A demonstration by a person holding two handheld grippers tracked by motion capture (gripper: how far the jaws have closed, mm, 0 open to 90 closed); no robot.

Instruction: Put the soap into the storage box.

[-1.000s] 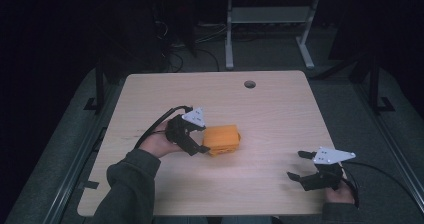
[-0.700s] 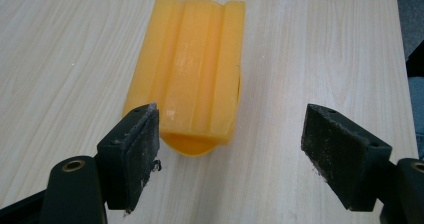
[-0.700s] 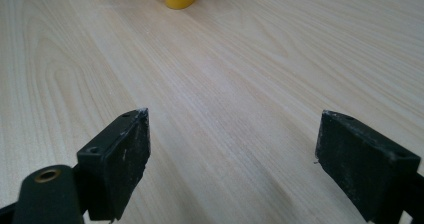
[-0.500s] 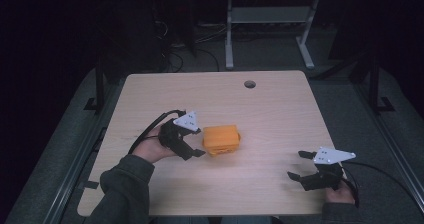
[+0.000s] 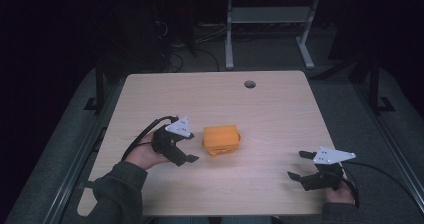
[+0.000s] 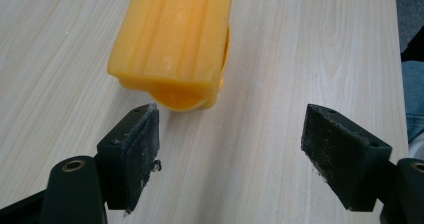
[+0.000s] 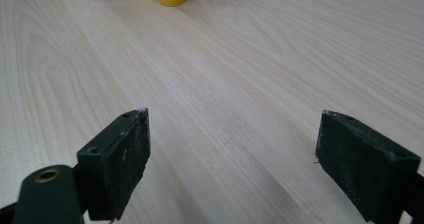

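The left gripper (image 5: 186,146), jaws released, sits at the box's (image 5: 222,139) nine o'clock. The right gripper (image 5: 298,166) is also released. Closing now would likely miss, nudging the box away.

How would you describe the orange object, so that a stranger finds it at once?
Start from the wooden table. Near its middle, just right of the left gripper, lies the orange plastic box. It is the table's one bright item; both grippers are black.

Left claw (image 5: 187,146) held low, jaws wide apart; right claw (image 5: 300,165) likewise spread, seemingly just above the surface
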